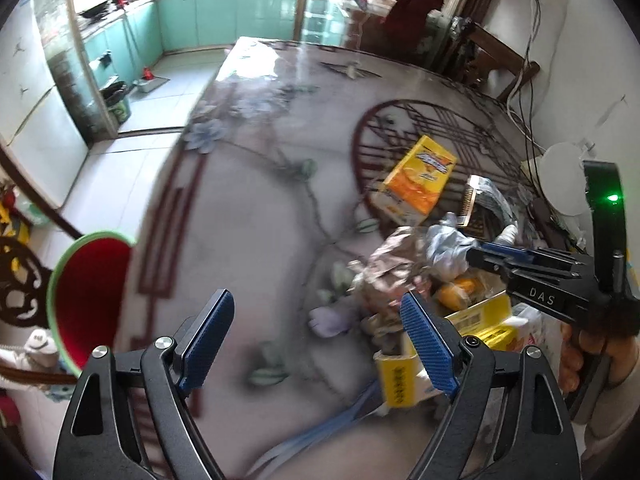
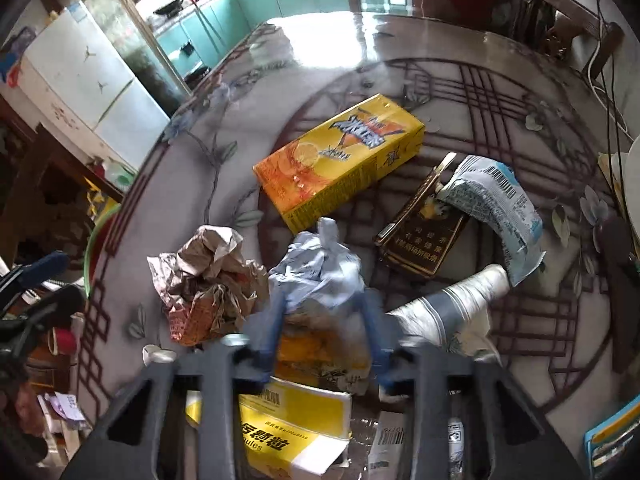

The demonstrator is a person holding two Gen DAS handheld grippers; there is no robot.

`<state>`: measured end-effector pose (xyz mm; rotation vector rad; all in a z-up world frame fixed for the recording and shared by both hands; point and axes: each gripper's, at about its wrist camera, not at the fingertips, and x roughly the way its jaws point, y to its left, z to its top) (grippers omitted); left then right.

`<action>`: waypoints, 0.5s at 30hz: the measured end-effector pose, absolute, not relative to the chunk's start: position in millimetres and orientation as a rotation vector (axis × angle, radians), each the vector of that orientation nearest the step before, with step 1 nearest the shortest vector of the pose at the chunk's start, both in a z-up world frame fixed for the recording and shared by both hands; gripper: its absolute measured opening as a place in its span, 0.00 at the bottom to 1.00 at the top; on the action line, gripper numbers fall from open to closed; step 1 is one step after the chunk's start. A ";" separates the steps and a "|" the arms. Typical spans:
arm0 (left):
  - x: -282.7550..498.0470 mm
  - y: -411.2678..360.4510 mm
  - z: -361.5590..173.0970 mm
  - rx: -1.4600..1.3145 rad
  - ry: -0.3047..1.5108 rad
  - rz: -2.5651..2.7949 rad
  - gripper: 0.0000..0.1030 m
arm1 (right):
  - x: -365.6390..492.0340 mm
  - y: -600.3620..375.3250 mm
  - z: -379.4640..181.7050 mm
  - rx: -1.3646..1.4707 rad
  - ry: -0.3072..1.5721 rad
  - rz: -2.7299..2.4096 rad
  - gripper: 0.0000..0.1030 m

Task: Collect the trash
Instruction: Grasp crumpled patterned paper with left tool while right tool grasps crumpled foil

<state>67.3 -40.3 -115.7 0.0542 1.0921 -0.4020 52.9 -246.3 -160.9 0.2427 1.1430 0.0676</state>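
- The right tool point(image 2: 323, 300) is down in the thick of the litter, tips at the pale blue wrapper point(image 2: 320, 268) in the lower middle of its own view.
- That view smears the fingers. The left wrist view is clearer: the right tool point(image 1: 476, 250) has its fingers drawn close together on the wrapper's point(image 1: 444, 244) edge. It reads as closed down on a fold of it, a thin pinch.
- The left tool point(image 1: 316, 296) stands wide open with nothing between its fingers, only bare table point(image 1: 248, 220) beneath.
- The key relation is that the pile lies right of the left tool and directly under the right one, so the right hand is nearer the trash.
- The left tool is the one closer to the red bin point(image 1: 92, 300), green-rimmed, at the lower left just past the table's edge.
- What shows of the bin's inside is bare red, with no trash visible in it.
- Beside the wrapper on the left sits the crumpled brown paper point(image 2: 208, 280), touching or nearly so.
- Beyond lies the yellow drink carton point(image 2: 340, 160), flat, its long axis running lower left to upper right.
- The dark cigarette box point(image 2: 420, 236) lies to the right with a silver-blue packet point(image 2: 496, 200) draped over its top end.
- Likely next, the wrapper has to cross the table leftward to reach the bin.
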 end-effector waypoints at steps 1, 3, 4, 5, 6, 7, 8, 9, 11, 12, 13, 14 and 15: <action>68.8 -47.3 -118.4 0.057 1.102 -0.412 0.83 | 50.8 -250.9 -156.6 0.264 1.125 0.068 0.02; 70.9 -59.3 -123.6 0.060 1.117 -0.431 0.83 | 47.7 -257.6 -146.1 0.277 1.087 0.063 0.02; 72.6 -66.9 -128.1 0.061 1.133 -0.441 0.83 | 46.4 -259.6 -140.7 0.262 1.078 0.060 0.02; 73.7 -72.2 -131.8 0.058 1.144 -0.449 0.83 | 45.0 -258.6 -136.3 0.244 1.072 0.064 0.02; 75.7 -78.9 -138.6 0.049 1.163 -0.463 0.83 | 43.9 -257.7 -134.4 0.239 1.072 0.081 0.02; 77.4 -83.4 -143.3 0.043 1.175 -0.468 0.83 | 43.3 -256.9 -134.3 0.246 1.077 0.098 0.02; 79.8 -87.0 -148.5 0.038 1.189 -0.469 0.83 | 43.4 -256.1 -134.0 0.252 1.081 0.106 0.05; 84.1 -91.9 -157.0 0.031 1.212 -0.460 0.82 | 43.1 -256.2 -134.3 0.256 1.080 0.107 0.08; 89.3 -95.3 -168.9 0.016 1.247 -0.446 0.61 | 41.9 -258.2 -133.8 0.267 1.067 0.100 0.25; 91.7 -94.3 -174.0 0.003 1.267 -0.448 0.44 | 41.4 -258.8 -133.2 0.269 1.061 0.091 0.30; 92.8 -91.7 -176.3 -0.013 1.278 -0.447 0.44 | 41.3 -258.8 -133.3 0.269 1.061 0.087 0.38; 93.6 -87.3 -176.5 -0.046 1.278 -0.450 0.39 | 41.4 -258.7 -133.9 0.271 1.062 0.087 0.42; 93.0 -84.3 -174.1 -0.067 1.276 -0.453 0.30 | 41.9 -258.0 -134.3 0.276 1.062 0.090 0.43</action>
